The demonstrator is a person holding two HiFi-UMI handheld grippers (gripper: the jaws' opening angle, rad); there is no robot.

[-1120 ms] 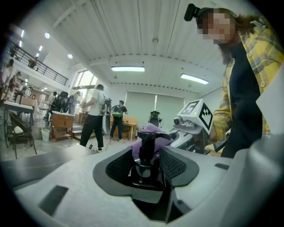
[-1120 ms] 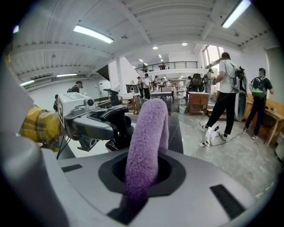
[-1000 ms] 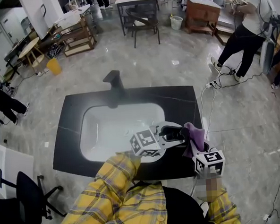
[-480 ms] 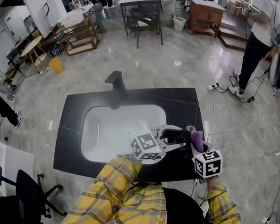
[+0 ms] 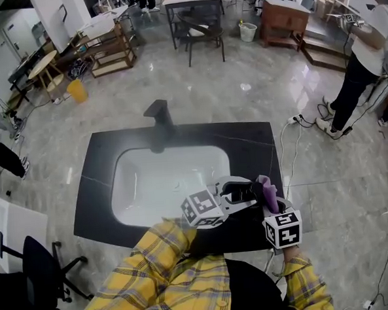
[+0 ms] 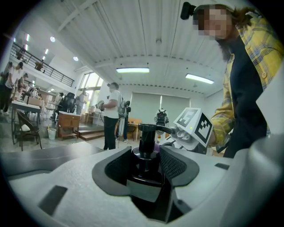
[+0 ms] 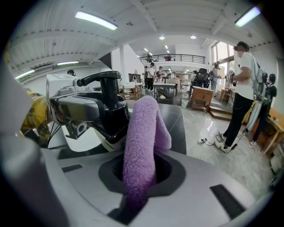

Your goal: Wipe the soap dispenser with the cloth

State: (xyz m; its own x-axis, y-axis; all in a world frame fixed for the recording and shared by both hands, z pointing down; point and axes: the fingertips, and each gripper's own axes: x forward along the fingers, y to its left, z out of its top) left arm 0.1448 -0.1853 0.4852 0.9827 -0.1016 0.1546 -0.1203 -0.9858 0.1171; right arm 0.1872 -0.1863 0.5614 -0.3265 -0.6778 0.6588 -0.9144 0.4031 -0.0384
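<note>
our left gripper (image 5: 239, 193) clamps the soap dispenser (image 6: 146, 153), our right gripper (image 5: 271, 203) pinches the cloth (image 7: 141, 146) against it; wiping seems underway, unfinished.

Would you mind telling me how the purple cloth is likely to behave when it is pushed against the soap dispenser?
The cloth is probably floppy: its fuzzy free end folds over above the right gripper. It looks light, and should mould around the black soap dispenser held in the left gripper.

your cloth (image 7: 141, 146): purple, fuzzy terry pile
your soap dispenser (image 6: 145, 150): black glossy plastic
basin (image 5: 149, 180): white, smooth, glossy
countertop (image 5: 249, 144): dark, matt
floor (image 5: 196, 85): polished, glossy
</note>
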